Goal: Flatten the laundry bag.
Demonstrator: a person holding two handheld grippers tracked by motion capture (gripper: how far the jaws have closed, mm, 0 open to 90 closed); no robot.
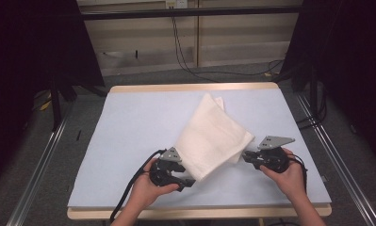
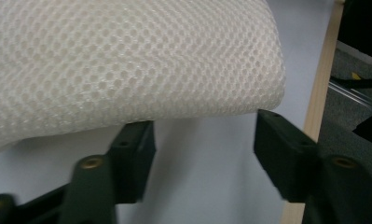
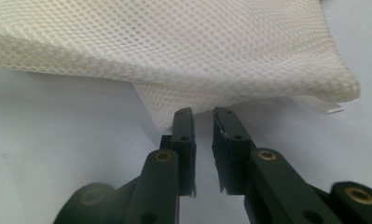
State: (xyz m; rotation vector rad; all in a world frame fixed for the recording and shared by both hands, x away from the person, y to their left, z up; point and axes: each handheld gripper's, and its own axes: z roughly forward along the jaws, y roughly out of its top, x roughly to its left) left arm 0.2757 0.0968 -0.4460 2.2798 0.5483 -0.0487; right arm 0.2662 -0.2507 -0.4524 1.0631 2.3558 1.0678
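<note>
A folded white mesh cloth [image 1: 214, 136] lies slanted on the pale blue table top [image 1: 138, 127]. My left gripper [image 1: 189, 182] is at the cloth's near corner. In the left gripper view its jaws [image 2: 204, 135] stand well apart, with the rounded cloth edge [image 2: 127, 60] hanging over their tips and no pad pressing on it. My right gripper [image 1: 246, 156] meets the cloth's right corner. In the right gripper view its jaws [image 3: 202, 116] are nearly together with a narrow gap between them. The cloth's folded corner [image 3: 174, 46] lies right at the tips, and I see no cloth down in the gap.
The table has a wooden rim [image 1: 195, 87] and ends close behind both hands. Metal rails [image 1: 39, 160] run along the floor on both sides. Black cables [image 1: 185, 56] hang by the back wall. Dark curtains stand at left and right.
</note>
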